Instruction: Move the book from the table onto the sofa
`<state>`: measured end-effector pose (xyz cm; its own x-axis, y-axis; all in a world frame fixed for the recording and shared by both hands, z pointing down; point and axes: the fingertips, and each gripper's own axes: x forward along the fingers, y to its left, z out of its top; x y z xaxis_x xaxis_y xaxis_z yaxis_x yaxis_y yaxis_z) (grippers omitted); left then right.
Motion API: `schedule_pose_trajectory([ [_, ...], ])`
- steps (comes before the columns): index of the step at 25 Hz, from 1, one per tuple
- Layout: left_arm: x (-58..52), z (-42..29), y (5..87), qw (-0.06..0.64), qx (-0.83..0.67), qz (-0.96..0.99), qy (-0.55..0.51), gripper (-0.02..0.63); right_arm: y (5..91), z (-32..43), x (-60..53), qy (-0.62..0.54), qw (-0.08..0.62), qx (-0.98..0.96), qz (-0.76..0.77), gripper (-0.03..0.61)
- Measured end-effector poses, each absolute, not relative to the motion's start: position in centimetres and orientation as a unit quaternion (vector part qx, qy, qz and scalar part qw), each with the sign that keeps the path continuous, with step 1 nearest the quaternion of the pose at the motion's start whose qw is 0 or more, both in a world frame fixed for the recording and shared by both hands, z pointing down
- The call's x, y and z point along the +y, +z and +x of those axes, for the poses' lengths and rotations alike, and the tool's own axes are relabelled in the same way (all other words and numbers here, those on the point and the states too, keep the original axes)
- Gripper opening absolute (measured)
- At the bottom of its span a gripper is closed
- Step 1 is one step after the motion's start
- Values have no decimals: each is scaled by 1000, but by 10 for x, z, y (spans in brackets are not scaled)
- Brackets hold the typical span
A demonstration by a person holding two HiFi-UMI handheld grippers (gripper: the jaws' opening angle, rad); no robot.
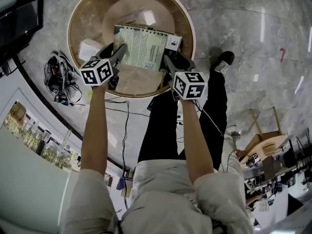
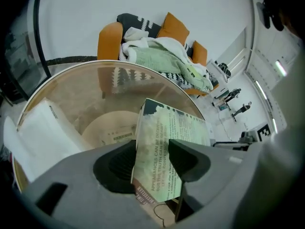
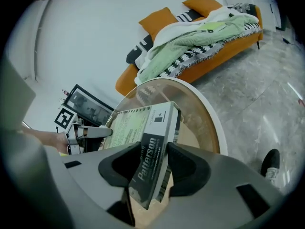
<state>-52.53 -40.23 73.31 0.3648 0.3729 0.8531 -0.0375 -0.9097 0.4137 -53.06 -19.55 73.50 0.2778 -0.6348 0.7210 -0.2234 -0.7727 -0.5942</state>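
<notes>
Paperback book (image 1: 144, 47) with a pale green cover and a dark spine lettered in white, on the round glass tabletop (image 1: 73, 18). Left tool (image 1: 113, 50) open, its jaws astride one corner. Right tool (image 1: 178, 60) gripping the spine end. Orange sofa (image 2: 109, 39) beyond.

Pale-green paperback book (image 1: 144, 48), dark spine, on the round glass table (image 1: 72, 26)

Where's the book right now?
In the head view the book is top middle, over the round table, its near corners between the jaws of the left gripper and right gripper.
</notes>
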Motion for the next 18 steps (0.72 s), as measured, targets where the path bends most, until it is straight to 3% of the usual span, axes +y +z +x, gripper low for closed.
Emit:
schedule_pose_trajectory([
  [6, -364, -536, 717, 181, 97, 814, 544, 221, 725, -534, -159, -535, 164, 280, -780, 172],
  [18, -230, -498, 622, 179, 75, 856, 480, 218, 632, -460, -30, -464, 100, 359, -803, 172],
])
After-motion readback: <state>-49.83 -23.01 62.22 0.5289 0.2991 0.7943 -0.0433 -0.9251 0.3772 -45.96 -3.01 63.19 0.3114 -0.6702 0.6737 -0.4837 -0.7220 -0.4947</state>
